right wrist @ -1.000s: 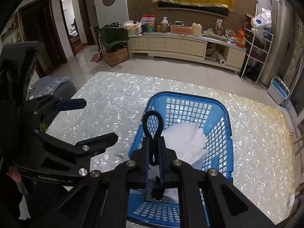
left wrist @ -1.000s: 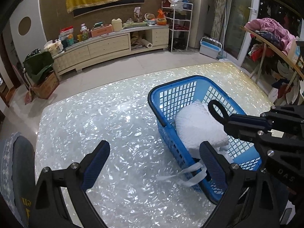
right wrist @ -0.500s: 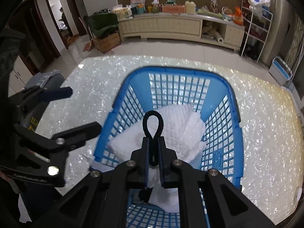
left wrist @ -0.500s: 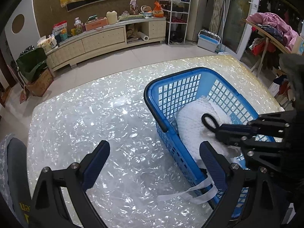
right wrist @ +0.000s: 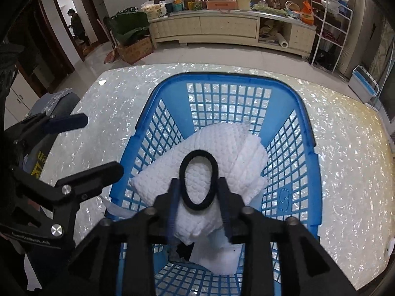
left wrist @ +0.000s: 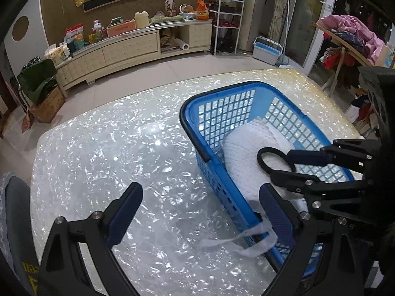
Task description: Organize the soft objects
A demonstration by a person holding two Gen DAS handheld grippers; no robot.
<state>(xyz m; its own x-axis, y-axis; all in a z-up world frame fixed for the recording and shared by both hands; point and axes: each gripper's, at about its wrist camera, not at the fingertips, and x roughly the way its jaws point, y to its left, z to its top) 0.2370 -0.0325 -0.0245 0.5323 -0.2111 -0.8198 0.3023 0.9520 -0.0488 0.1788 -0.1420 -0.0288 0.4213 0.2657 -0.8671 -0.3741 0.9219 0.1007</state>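
Pearly bench (left wrist: 103, 162), blue basket (right wrist: 308, 128) mid-frame; my right fingers (right wrist: 199, 192) just parted around the black hair tie (right wrist: 198, 180), left fingers (left wrist: 197, 212) wide, empty.

I can read very little here. The blue basket (right wrist: 306, 133) has a raised "S" moulded into its right inner wall. On the left gripper (right wrist: 98, 145), a small line of pale print runs along the frame, too blurred for me to make out, and the yellow letters on its body are only partly visible.
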